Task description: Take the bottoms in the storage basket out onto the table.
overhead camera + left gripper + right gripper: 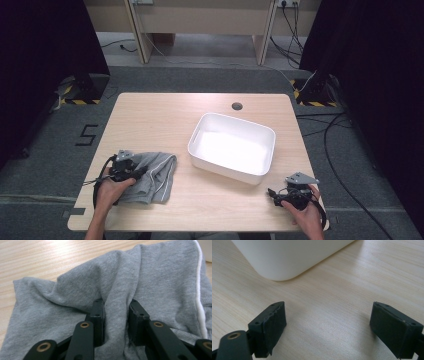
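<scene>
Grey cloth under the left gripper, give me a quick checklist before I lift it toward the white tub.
1. Fold of the grey knit cloth between the left gripper jaws: ok.
2. Pads pressing firmly on that fold: cannot tell.
3. White rectangular plastic tub empty: ok.
4. Light wooden table free of obstacles between cloth and tub: ok.
5. Right gripper open, holding nothing, apart from the tub: ok.

A black "5" (86,135) on the grey floor (45,150) left of the table (150,115)
</scene>
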{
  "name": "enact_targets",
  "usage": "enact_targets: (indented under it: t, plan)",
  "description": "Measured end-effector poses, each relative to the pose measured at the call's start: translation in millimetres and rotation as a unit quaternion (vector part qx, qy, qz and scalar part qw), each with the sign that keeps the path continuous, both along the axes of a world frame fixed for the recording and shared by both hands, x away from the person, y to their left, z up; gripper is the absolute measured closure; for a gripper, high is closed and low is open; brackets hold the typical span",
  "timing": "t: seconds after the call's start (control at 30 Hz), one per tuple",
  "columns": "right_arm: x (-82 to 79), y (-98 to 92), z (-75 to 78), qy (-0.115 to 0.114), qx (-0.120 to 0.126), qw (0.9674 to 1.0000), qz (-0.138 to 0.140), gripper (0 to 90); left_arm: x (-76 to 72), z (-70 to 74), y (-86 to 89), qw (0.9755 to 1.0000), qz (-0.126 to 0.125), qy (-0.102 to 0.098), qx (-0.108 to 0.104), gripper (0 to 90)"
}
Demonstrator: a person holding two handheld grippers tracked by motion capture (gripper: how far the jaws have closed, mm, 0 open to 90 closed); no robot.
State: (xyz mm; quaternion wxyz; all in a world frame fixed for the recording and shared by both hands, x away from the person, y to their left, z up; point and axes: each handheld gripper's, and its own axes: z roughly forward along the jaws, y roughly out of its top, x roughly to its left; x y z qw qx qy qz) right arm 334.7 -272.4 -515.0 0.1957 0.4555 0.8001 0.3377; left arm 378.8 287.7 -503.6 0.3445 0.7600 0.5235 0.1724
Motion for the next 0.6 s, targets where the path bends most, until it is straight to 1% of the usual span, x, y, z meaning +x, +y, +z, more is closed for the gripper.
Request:
enact_targets:
  t: [0.07, 0.13, 0.23, 0.3, 0.33, 0.43, 0.57, 0.6]
  plan:
    - [0.0, 0.0, 0.0, 0.0, 0.0, 1.0, 0.0, 14.4, -0.8, -0.4, -0.3, 1.0, -0.001, 0.0, 0.003, 67.8]
    - [0.0, 0.0, 0.0, 0.0, 0.0, 1.0, 0.0, 14.4, -1.0, -0.5, 0.4, 1.0, -0.001, 0.002, -0.001, 67.4]
    - [0.0, 0.0, 0.0, 0.0, 0.0, 1.0, 0.0, 14.5, -0.8, -1.7, 2.4, 0.9999, 0.005, 0.004, -0.014, 65.1]
    - [-0.1, 0.1, 0.0, 0.001, 0.001, 1.0, -0.001, 14.4, -0.8, -1.2, 3.9, 0.9998, 0.001, 0.009, -0.017, 63.9]
    - [-0.1, 0.2, 0.0, 0.001, 0.001, 1.0, -0.001, 14.4, -1.2, -0.6, 4.2, 0.9998, -0.002, 0.012, -0.016, 62.8]
    - [0.0, 0.2, 0.0, 0.001, 0.001, 1.0, -0.001, 14.4, -1.8, 1.1, 4.3, 0.9998, -0.005, 0.018, -0.011, 56.8]
    - [-0.1, 0.5, 0.0, 0.002, 0.002, 1.0, -0.003, 14.4, -2.6, 3.7, 4.2, 0.9998, -0.008, 0.013, -0.01, 49.7]
    - [0.1, 0.6, 0.0, 0.002, 0.003, 1.0, -0.004, 14.4, -2.7, 4.5, 4.2, 0.9998, -0.006, 0.014, -0.011, 46.4]
